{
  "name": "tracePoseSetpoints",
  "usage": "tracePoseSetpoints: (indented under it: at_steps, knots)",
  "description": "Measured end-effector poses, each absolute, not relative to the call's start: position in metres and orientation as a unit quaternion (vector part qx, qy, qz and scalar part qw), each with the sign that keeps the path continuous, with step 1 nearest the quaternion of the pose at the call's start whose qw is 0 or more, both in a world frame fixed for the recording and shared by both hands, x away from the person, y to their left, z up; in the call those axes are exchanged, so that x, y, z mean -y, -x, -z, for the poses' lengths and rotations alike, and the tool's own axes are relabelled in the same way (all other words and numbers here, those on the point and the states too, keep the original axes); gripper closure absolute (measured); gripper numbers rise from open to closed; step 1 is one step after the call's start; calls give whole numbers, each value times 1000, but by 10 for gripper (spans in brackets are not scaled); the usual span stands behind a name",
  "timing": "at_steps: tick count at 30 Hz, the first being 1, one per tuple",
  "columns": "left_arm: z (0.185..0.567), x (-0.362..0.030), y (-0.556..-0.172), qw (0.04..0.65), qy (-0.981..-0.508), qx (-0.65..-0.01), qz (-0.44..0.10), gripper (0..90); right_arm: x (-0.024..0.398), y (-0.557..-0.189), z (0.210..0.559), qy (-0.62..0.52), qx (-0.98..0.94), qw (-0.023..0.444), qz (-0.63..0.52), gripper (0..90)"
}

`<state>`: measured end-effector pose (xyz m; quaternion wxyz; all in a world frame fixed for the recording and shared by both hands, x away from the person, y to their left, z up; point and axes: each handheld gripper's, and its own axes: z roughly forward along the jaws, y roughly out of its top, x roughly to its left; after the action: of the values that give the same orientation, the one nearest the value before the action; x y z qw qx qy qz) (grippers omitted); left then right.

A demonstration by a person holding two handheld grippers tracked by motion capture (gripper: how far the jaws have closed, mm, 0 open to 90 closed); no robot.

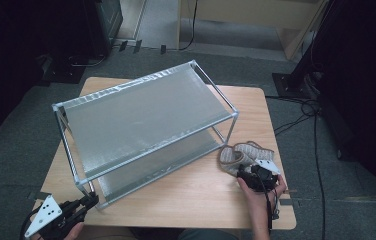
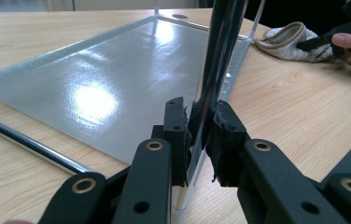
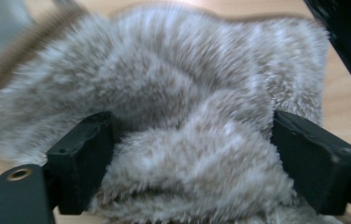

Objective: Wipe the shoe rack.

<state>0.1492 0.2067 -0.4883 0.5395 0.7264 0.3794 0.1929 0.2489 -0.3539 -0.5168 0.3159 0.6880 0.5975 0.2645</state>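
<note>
Two-tier metal rack standing across the middle of the wooden table, silver shelf sheets above and below, chrome tubes at the corners. Left gripper at the near left corner of the table, clenched on the rack's near left corner post; in the left gripper view, both black pads pressed against the shiny upright tube, lower shelf sheet stretching away to the far left. Grey three-cornered plate on top of that gripper, hand beneath it at the near edge.

Fluffy slipper lying on the table just right of the rack's near right leg, grey-beige with a brown trimmed opening. Right gripper at the near side of the slipper, hand behind it near the right edge of the table. In the right gripper view, jaws spread wide with the furry slipper bulging between them; pads close against the fur on both sides, though pressing or merely alongside is hard to judge through the blur, probably not yet squeezing.

Dark carpet and trailing cables on the floor to the right of the table.
</note>
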Motion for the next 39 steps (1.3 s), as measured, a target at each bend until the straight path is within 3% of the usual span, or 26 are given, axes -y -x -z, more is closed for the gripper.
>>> tracePoseSetpoints:
  at_steps: [8,19,24,32,39]
  knots:
    - [489,-203,-152,546,-728,-371,-184,786,363,-245,517,-687,-600,312,-267,324]
    - [489,-198,-152,547,-734,-356,-188,788,360,-236,520,-686,-585,344,-263,581]
    - [490,-197,-153,549,-735,-352,-186,788,359,-232,519,-677,-584,353,-274,645]
    - [490,-196,-153,551,-733,-354,-184,788,351,-227,510,-663,-583,354,-308,657]
    - [490,-195,-153,550,-735,-350,-185,789,328,-223,471,-617,-589,374,-364,655]
